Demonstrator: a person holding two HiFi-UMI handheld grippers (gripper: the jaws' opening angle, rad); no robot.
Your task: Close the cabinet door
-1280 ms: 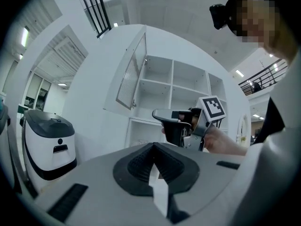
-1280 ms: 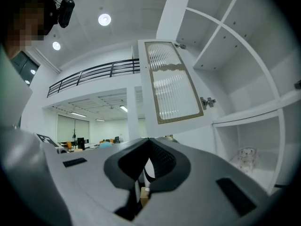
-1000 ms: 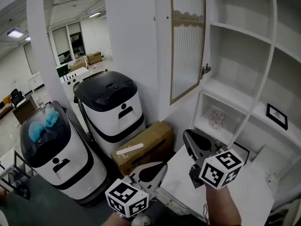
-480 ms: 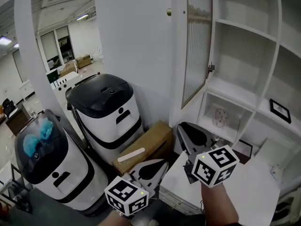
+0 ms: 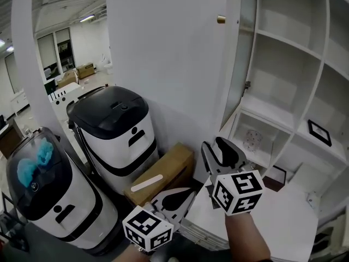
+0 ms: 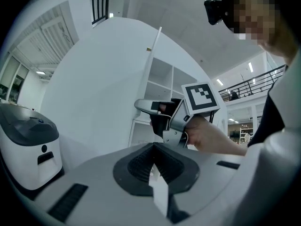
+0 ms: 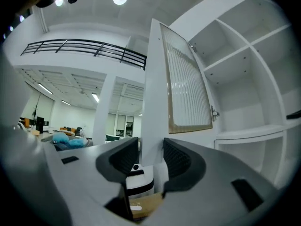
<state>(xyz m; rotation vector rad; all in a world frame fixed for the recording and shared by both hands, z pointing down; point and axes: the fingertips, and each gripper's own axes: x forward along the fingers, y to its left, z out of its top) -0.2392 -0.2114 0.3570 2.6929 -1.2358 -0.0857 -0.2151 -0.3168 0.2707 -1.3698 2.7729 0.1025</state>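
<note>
Since a second ago the cabinet door (image 5: 241, 51) has gone from showing you its ribbed panel (image 7: 188, 88) to standing nearly edge-on in the head view. Your right claw (image 5: 217, 149) has just been opening. Its jaws now stand wide apart, released and gripping nothing.

The door is upright, with its long axis vertical. A hinge (image 5: 247, 84) on its right side hangs it from the open shelves (image 5: 283, 40). Its free edge, with the brass knob (image 5: 221, 19) near the top, points out of the cabinet toward you.

In the right gripper view that free edge rises in line with the gap between the jaws. It looks to stand just beyond the pads rather than between them, though that view does not settle the depth. In the head view the claw sits below and near the door's lower free corner, apart from it.

A plain white wall (image 5: 163, 64) stands just left of the door, so that side is tight. Toward the shelves the way is open. Below you have a cardboard box (image 5: 163, 173) and a black-topped machine (image 5: 112, 127), past the edge of the white bench (image 5: 289, 217) under your right hand.

Your left claw (image 5: 175, 199) is clenched on nothing. It sits low and left of the right one, well apart from the door.
</note>
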